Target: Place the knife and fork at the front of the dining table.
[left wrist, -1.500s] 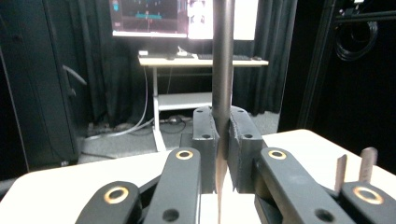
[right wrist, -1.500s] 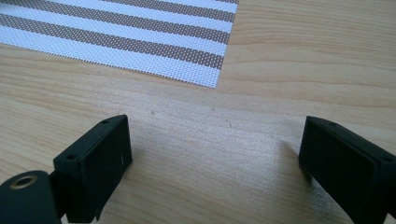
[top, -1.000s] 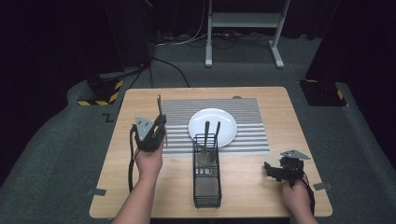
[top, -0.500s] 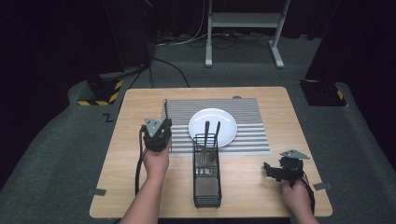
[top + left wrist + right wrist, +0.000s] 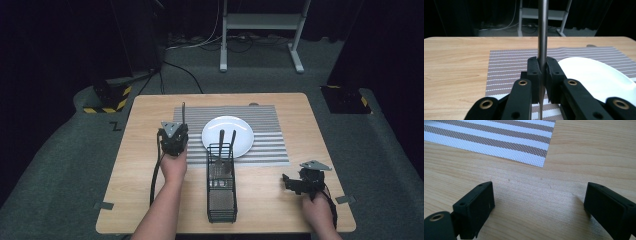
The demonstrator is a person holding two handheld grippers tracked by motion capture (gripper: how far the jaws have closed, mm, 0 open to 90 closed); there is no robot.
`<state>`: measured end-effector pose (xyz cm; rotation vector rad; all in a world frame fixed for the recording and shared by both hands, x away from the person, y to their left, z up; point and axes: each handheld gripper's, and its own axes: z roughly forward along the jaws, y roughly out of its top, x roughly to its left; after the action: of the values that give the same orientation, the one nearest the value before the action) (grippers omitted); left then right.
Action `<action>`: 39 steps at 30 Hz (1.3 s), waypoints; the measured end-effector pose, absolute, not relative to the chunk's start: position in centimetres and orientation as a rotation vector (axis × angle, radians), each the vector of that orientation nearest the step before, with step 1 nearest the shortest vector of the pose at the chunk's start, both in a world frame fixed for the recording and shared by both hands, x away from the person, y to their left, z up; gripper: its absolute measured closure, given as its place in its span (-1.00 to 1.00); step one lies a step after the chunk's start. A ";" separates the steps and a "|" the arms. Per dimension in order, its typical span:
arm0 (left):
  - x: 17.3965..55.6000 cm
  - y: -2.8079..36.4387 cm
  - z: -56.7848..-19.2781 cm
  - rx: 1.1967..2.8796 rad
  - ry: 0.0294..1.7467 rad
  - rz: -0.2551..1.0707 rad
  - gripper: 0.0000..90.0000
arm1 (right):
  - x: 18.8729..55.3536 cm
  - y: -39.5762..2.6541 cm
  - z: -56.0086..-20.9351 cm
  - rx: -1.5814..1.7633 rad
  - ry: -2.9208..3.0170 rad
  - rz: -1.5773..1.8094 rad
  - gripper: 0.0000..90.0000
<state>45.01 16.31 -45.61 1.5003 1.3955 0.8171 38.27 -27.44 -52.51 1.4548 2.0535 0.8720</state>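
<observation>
**Left gripper held a metal utensil upright beside the plate**

A wooden table (image 5: 140,170) filled the middle of the high view, with a striped placemat (image 5: 270,127) laid across its upper centre. On the mat sat a white plate (image 5: 240,130), bare of food. Just below the plate, in the lower middle of the frame, stood a black wire basket (image 5: 221,200), long and narrow, its long axis running from the plate toward the bottom edge. At its upper end two dark-handled utensils (image 5: 221,145) stood upright, their handles rising over the plate's lower rim; what kind they were could not be told.

The left gripper (image 5: 173,135) was left of centre, just beside the plate's left edge, held in the person's left hand (image 5: 173,167). Its jaws were clamped on a slim metal utensil (image 5: 183,112). In the left gripper view that utensil (image 5: 542,30) ran straight up through the middle of the frame, long axis vertical, handle pointing upward past the top edge, the lower end tapering below the closed fingers (image 5: 534,72). It hung above the mat's left part, with the plate (image 5: 594,77) at the right.

The right gripper (image 5: 300,184) rested at the lower right of the high view, on bare wood. In the right gripper view its fingers (image 5: 476,205) stood wide apart, with nothing between them, and the mat's corner (image 5: 524,145) lay above.
</observation>
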 end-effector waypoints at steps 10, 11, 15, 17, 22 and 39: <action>47.1 15.8 -46.6 1.504 1.452 0.812 0.83 | 38.3 -27.5 -52.5 1.449 2.059 0.875 -0.80; 47.3 15.7 -46.7 1.501 1.456 0.809 0.83 | 38.3 -27.5 -52.5 1.449 2.059 0.875 -0.80; 48.0 15.7 -47.2 1.486 1.485 0.784 0.84 | 38.3 -27.5 -52.5 1.448 2.060 0.875 -0.80; 48.4 15.6 -47.4 1.496 1.495 0.784 0.84 | 38.3 -27.5 -52.5 1.448 2.060 0.875 -0.80; 49.5 15.7 -47.9 1.496 1.537 0.781 0.84 | 38.3 -27.4 -52.5 1.446 2.063 0.876 -0.79; 51.5 15.7 -50.3 1.518 1.648 0.709 0.84 | 38.3 -27.4 -52.5 1.444 2.067 0.878 -0.79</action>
<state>51.50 15.70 -50.27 1.5179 1.6483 0.7093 38.28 -27.43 -52.50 1.4439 2.0671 0.8775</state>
